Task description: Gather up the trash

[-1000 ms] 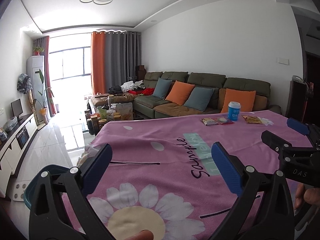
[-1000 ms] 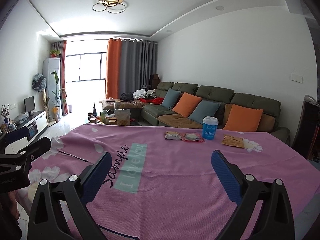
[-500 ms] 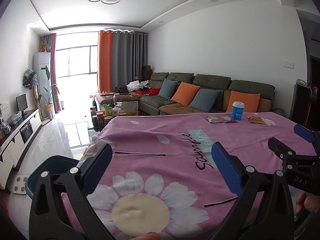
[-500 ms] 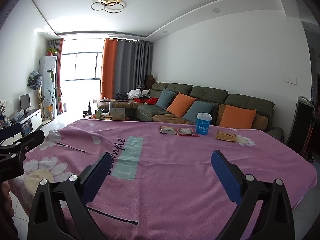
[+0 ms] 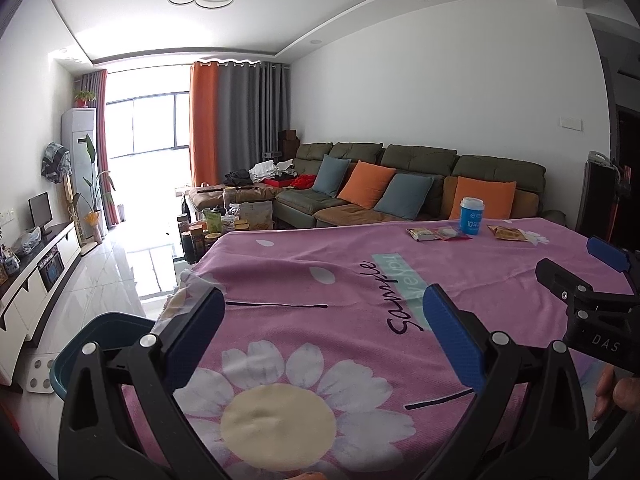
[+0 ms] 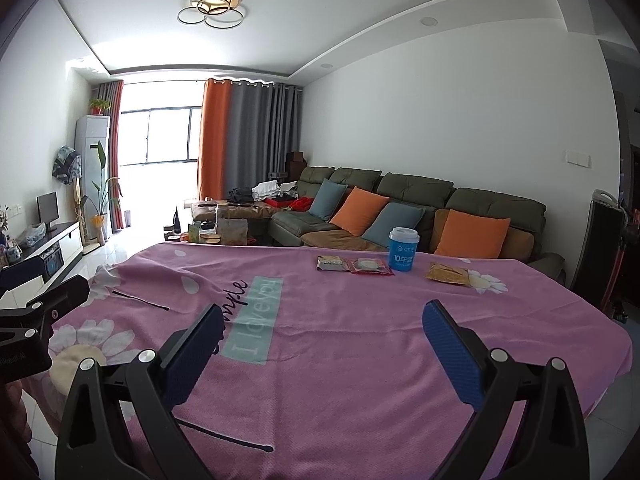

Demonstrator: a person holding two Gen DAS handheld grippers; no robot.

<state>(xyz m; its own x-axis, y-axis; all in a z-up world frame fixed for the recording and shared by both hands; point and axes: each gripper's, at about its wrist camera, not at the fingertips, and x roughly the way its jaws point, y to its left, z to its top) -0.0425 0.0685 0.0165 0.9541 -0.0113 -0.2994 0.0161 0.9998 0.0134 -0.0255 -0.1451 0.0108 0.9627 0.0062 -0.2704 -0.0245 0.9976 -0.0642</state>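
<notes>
Blue and white, a paper cup (image 6: 403,249) stands upright at the far side of the table, with three flat snack wrappers (image 6: 370,266) beside it: two touching its left, one apart on its right. All rest on a pink daisy-print cloth (image 6: 360,352). My right gripper (image 6: 320,348) hovers over the near edge, its jaws spread wide and empty, well short of the trash. My left gripper (image 5: 322,328) is likewise spread and empty; past its left jaw, a dark blue bin (image 5: 94,330) sits on the floor by the table corner. I judge the reach has barely begun. I should go low and flat for the wrappers, pinching an edge without catching cloth.
</notes>
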